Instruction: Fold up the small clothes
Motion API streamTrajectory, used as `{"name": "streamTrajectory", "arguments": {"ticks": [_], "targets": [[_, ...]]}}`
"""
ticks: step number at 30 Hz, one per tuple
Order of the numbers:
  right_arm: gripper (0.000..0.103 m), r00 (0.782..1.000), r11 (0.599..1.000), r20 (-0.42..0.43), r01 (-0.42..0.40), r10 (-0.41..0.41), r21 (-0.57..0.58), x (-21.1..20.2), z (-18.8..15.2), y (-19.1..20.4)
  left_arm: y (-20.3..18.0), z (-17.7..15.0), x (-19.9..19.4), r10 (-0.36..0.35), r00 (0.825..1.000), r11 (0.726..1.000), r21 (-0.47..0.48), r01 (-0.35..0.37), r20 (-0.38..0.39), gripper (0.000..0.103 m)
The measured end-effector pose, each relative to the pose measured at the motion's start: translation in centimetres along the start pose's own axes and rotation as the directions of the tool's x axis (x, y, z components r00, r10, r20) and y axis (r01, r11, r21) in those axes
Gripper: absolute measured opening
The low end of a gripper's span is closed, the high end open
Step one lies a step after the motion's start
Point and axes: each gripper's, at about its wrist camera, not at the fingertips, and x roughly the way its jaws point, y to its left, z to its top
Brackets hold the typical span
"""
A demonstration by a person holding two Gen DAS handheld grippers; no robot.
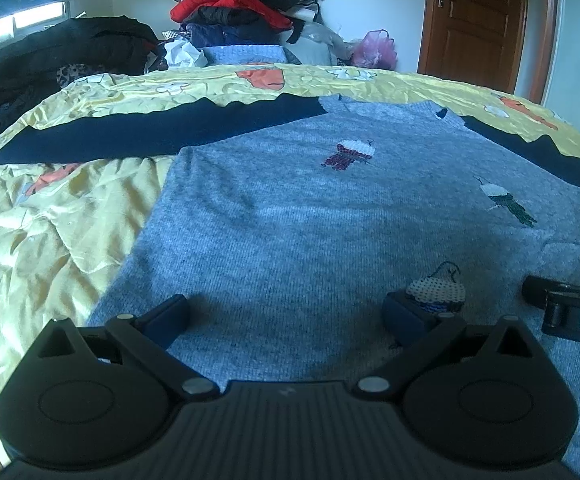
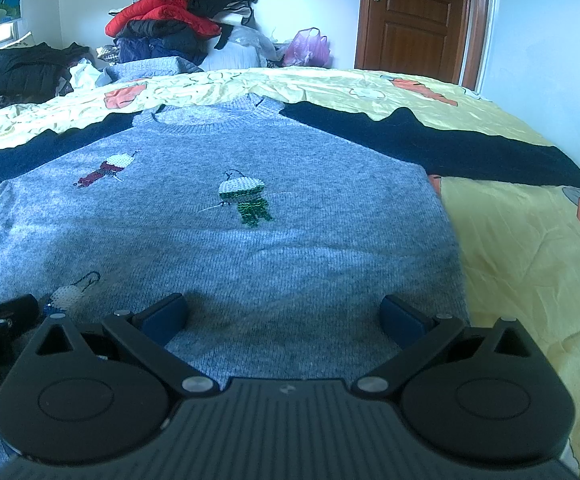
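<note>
Grey sweater (image 2: 249,248) with navy sleeves lies flat, front up, on yellow bedspread (image 2: 530,248). Right tongs (image 2: 283,316) spread wide over its hem.

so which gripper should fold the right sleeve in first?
Right gripper, probably: it is open over the sweater's right half, beside that sleeve. The left gripper hovers nearer the other side.

The left gripper (image 1: 285,316) is wide open, with its two blue fingers (image 1: 167,314) far apart and pointing forward. The right gripper (image 2: 283,316) is wide open too, and its blue fingers (image 2: 400,318) are spread the same way. The two grippers sit low, side by side, near each other.
</note>
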Motion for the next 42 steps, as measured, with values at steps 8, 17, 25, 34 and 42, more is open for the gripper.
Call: {"name": "streamTrajectory", "arguments": {"ticks": [8,17,25,34,42], "targets": [[0.103,1.000,1.000,0.000,0.001,-0.001,-0.001,-0.11,-0.10,-0.10,-0.02,-0.01,0.01,0.000,1.000,1.000,0.000,0.000,0.000,0.103],[0.103,1.000,1.000,0.000,0.002,-0.002,-0.001,-0.11,-0.12,-0.10,-0.02,-0.03,0.02,0.000,1.000,1.000,-0.001,0.000,0.001,0.103],[0.103,1.000,1.000,0.000,0.002,-0.002,-0.002,-0.09,-0.14,-0.12,-0.04,-0.09,-0.04,0.001,1.000,1.000,-0.001,-0.001,0.002,0.103],[0.103,1.000,1.000,0.000,-0.001,0.001,-0.004,-0.19,-0.15,-0.14,-0.04,-0.12,-0.09,0.002,1.000,1.000,-0.002,-0.002,0.002,0.103],[0.103,1.000,1.000,0.001,0.003,-0.003,-0.003,-0.32,-0.33,-0.15,-0.02,-0.14,-0.18,0.000,1.000,1.000,0.000,0.000,0.002,0.103]]}}
